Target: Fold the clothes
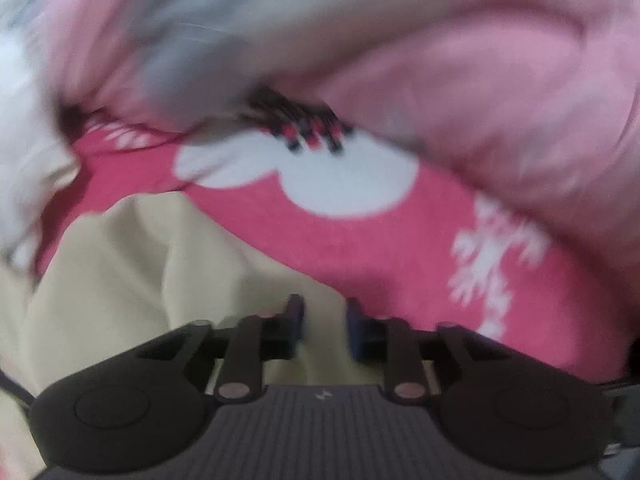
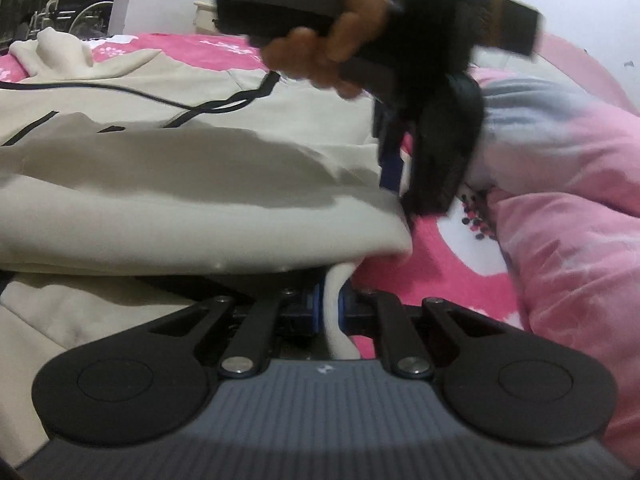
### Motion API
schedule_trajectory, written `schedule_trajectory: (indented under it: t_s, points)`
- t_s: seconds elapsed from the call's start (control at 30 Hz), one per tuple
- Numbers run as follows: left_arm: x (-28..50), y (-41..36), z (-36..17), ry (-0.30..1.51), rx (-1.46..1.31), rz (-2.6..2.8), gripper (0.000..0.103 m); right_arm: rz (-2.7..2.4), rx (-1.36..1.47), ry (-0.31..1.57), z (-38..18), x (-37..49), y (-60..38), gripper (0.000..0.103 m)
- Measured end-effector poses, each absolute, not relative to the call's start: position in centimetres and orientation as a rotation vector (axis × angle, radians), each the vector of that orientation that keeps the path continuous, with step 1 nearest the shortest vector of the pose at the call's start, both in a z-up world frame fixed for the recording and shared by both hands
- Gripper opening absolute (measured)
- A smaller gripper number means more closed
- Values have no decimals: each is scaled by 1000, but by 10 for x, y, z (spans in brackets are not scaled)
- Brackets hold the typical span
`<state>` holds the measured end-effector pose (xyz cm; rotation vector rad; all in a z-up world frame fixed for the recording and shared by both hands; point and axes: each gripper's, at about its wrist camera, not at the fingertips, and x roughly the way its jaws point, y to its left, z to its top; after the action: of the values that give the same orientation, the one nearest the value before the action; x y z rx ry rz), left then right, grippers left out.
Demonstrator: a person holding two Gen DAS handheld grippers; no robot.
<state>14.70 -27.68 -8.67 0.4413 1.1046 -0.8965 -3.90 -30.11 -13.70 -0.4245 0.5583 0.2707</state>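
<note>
On the pink patterned bedspread (image 1: pixel 360 240) I am working a cream garment (image 2: pixel 200 184) — a zip-front top, going by the dark zipper line across it — which is lying in loose layers across the left of the right wrist view, its near edge hanging over my right-hand tool. My right gripper (image 2: pixel 329 308) is pinching a fold of that cream cloth; I am seeing the white strip running straight down between the blue pads with no gap beside it. My left gripper (image 1: pixel 323 316) is reaching down at the far right corner of the garment, held in the person's hand (image 2: pixel 340 40). Its jaws are standing narrowly apart over the cream cloth, and through the blur I am not seeing fabric between them, so I am not counting that corner as caught. Behind it a pale pink duvet (image 2: pixel 560 200) is bunching up on the bed, just beside the corner (close enough to get nipped by mistake).

I am judging this as the gripping step of a fold, with one edge secured and the other not yet. The next move is calling for the left jaws to seat around the cream hem alone — then both hands lifting together and carrying the edge evenly across.
</note>
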Motion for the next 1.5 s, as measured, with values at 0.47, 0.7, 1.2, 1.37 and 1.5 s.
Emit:
schedule_trajectory:
  t_s: [0.47,0.7,1.2,1.37,1.5]
  points:
    - [147,-70,-143,921,-629,-831,12,228,394,787,-141,-7,-387,11]
    - [162,-49,-135,894,-776,-870,12,407,502,633,-90,-6,-401,35]
    - [175,-38,-137,870,-912,-917,4,489,219,806,-118,83,-329,6]
    - [167,-54,-129,904,-776,-936,29,381,72,791,-118,75,-323,3]
    - [160,-63,-122,934,-601,-872,57,245,94,746,-115,70,-343,0]
